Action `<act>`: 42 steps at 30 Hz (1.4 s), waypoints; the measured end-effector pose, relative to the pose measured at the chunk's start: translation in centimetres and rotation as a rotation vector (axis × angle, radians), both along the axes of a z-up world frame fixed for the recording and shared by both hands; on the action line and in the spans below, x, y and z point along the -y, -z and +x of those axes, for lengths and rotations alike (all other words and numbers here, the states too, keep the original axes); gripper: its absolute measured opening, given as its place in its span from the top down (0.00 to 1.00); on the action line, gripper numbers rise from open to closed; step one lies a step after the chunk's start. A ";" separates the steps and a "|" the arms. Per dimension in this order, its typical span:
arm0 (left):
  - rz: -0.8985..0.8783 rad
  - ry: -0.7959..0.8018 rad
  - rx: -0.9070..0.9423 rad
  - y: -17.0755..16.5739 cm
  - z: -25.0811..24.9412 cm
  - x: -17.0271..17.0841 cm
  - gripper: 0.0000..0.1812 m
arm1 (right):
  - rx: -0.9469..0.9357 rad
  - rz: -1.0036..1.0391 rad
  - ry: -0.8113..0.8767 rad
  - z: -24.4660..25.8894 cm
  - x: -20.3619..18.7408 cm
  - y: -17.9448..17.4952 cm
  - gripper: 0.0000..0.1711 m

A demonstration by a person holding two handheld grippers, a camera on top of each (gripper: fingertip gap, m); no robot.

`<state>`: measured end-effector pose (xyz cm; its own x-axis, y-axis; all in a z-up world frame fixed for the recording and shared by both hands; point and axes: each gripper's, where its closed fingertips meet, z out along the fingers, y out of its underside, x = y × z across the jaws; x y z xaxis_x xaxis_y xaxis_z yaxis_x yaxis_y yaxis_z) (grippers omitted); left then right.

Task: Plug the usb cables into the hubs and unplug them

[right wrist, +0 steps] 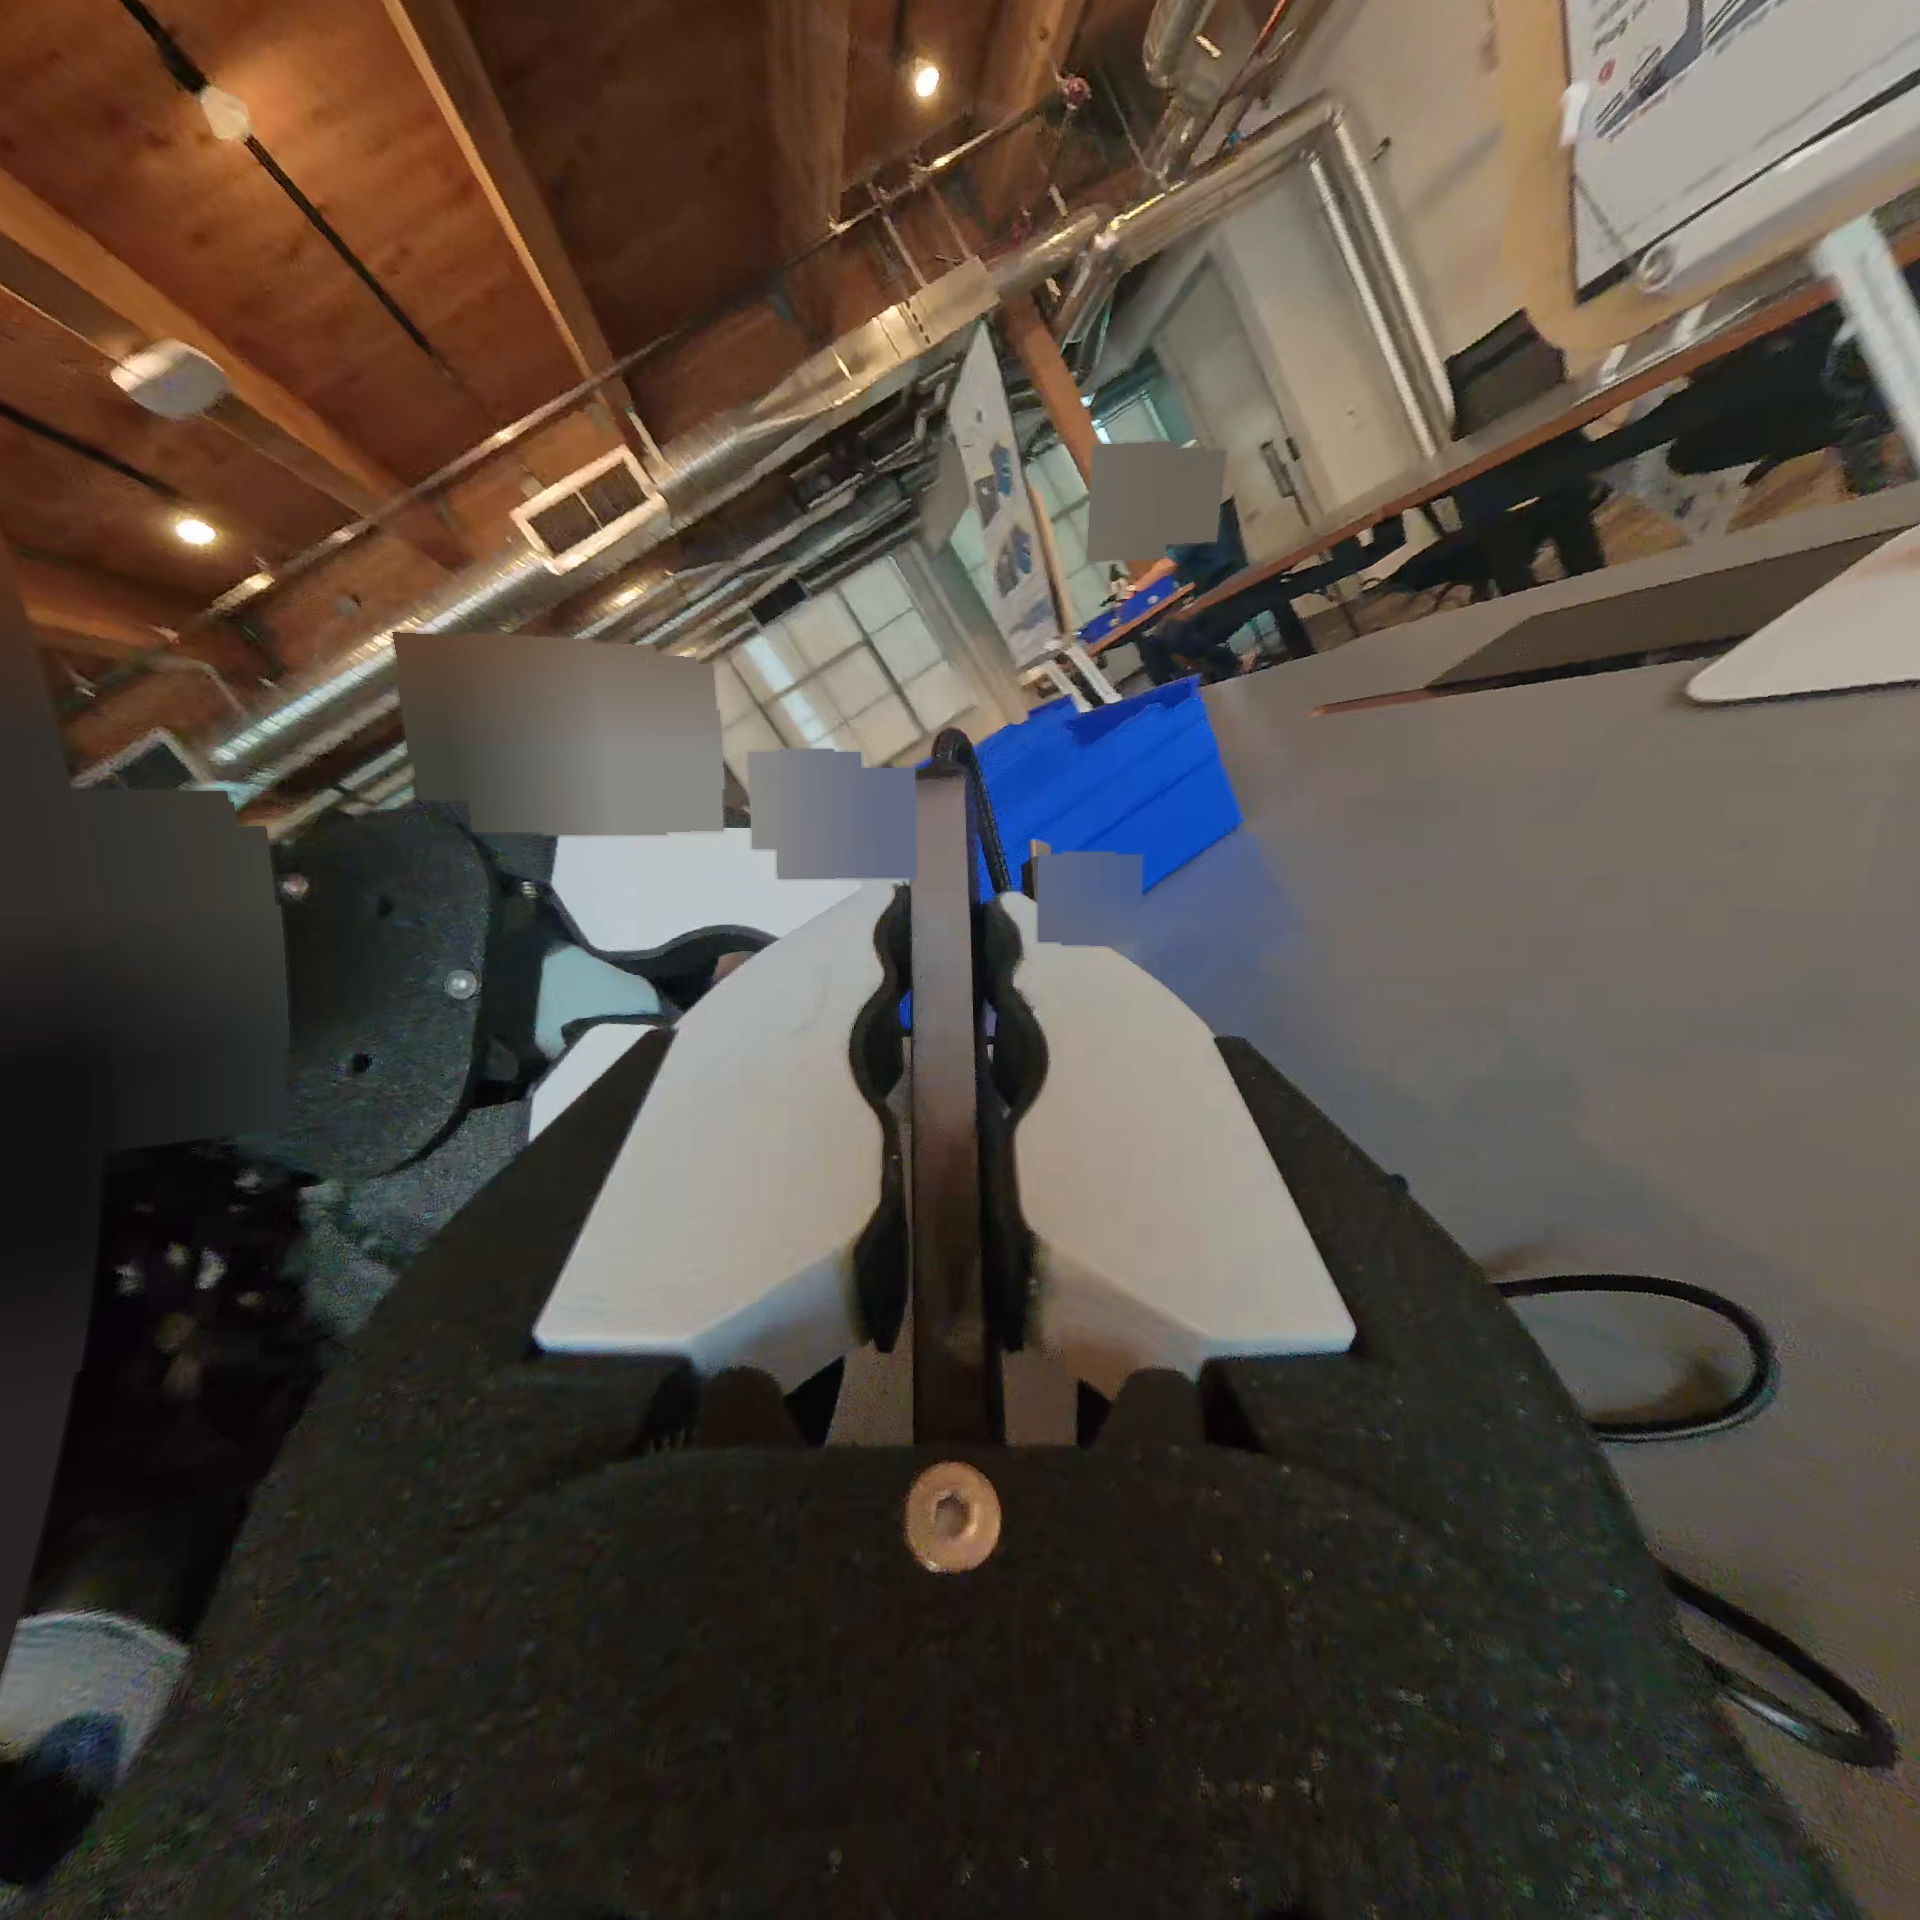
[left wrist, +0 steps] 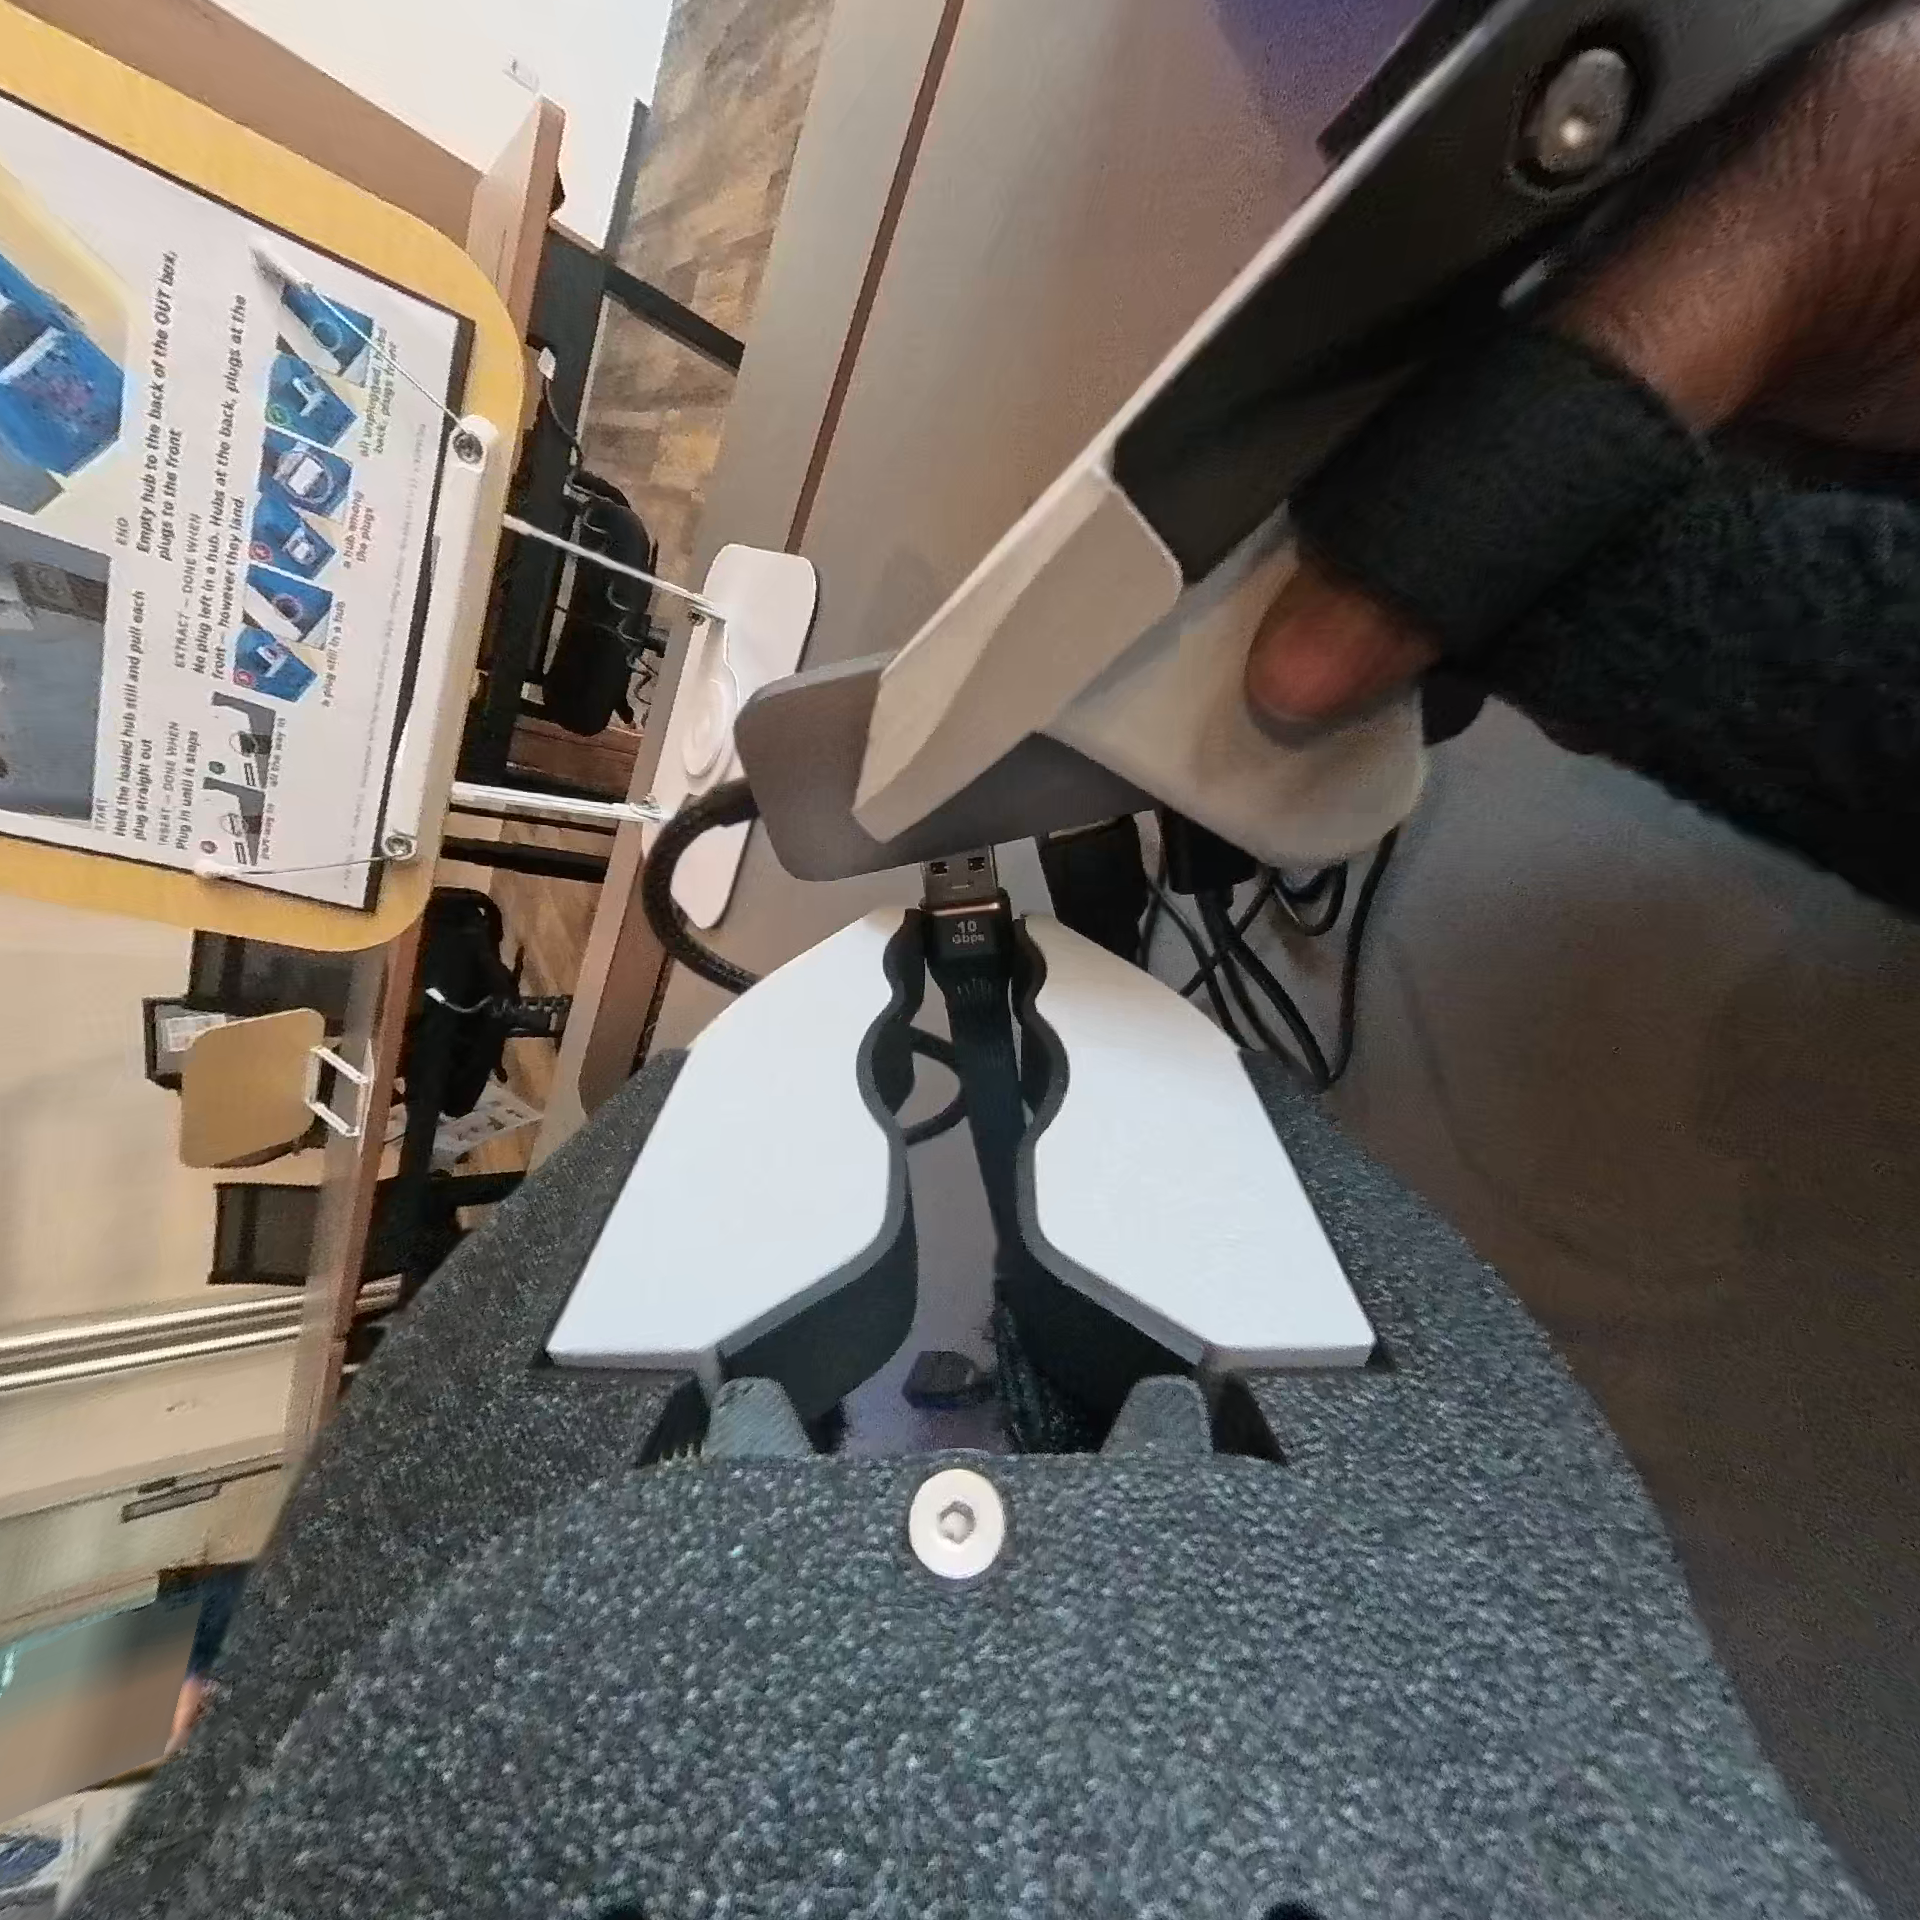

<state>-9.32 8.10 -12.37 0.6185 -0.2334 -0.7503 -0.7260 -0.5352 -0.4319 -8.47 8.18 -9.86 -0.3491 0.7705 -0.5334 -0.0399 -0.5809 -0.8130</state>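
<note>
With the grey hub as the landmark, the printed instruction sheet hung well off to its left in the left wrist view, and a braided black cable curled out of the hub's left end. Directly below the hub, the left gripper was pinched on a flat black usb cable, just behind its plug. The metal tip of the plug was touching the hub's lower edge, though how deep it sat could not be told. To the right, above the hub, the right gripper clamped it between white fingers, steadied by a gloved hand.

Judging by this, the step was a seating or a pulling of the plug. Done well, it would want the cable kept square to the port, moved straight along the plug's axis, with the hub held dead still; any sideways lean risked jamming the metal shell.

The right wrist view showed what the left could not: the hub edge-on, a thin dark slab squeezed between the pads, and a blue bin behind it. It hid the plug entirely; only the left wrist view showed where plug met hub.
</note>
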 end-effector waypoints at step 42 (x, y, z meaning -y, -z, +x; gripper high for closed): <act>0.231 0.102 0.550 1.0 -3.4 6.6 0.70 | -0.192 -0.632 -0.176 1.9 -5.1 -1.1 0.93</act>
<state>-12.74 1.54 -13.35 0.9131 -0.1810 -0.3653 -0.4060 -0.3224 -0.8551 -6.57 13.31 -8.76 -0.5739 0.2549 -0.7783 -0.0112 -0.9527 -0.3038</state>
